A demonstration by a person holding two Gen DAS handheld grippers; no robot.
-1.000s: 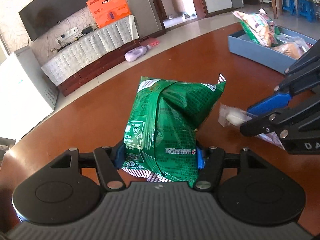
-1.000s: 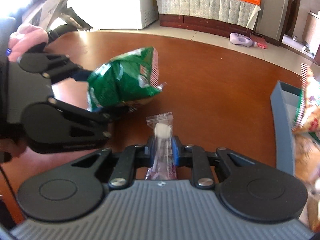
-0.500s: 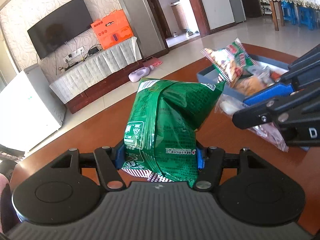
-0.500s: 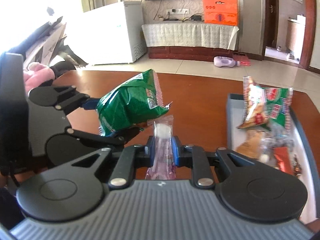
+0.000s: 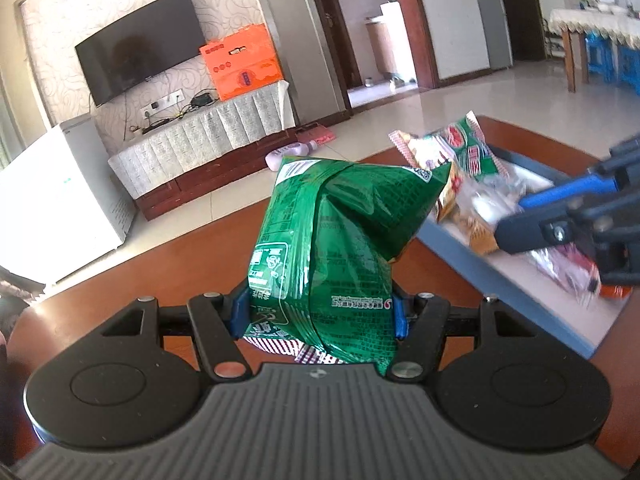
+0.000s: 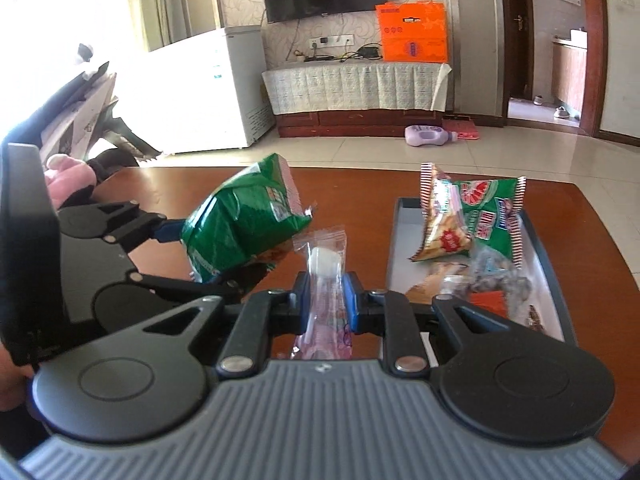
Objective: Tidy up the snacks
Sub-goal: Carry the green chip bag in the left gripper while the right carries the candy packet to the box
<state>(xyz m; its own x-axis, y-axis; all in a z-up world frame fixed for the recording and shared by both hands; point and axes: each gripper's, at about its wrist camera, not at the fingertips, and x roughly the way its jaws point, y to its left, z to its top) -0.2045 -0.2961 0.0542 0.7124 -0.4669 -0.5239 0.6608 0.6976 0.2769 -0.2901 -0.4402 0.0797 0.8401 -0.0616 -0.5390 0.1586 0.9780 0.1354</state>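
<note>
My left gripper (image 5: 320, 314) is shut on a puffy green snack bag (image 5: 336, 240), held up above the brown table (image 5: 160, 272). In the right wrist view the same green snack bag (image 6: 244, 224) hangs at the left. My right gripper (image 6: 326, 300) is shut on a small clear candy packet (image 6: 325, 264) with a white sweet inside. To the right lies a grey-blue tray (image 6: 546, 264) with several snack packs, a red-and-green striped bag (image 6: 472, 216) standing on top. In the left wrist view the tray (image 5: 500, 276) lies right of the green bag, and my right gripper (image 5: 516, 220) hovers over it.
A person's hand (image 6: 68, 178) holds the left gripper at the left. Beyond the table are a white freezer (image 6: 208, 92), a covered TV bench (image 6: 352, 88) with an orange box (image 6: 412, 32), and a purple bottle (image 6: 430, 136) on the floor.
Both grippers have risen and swung toward the tray with their packets still held. The tray now lies closer, under the right gripper's side.
</note>
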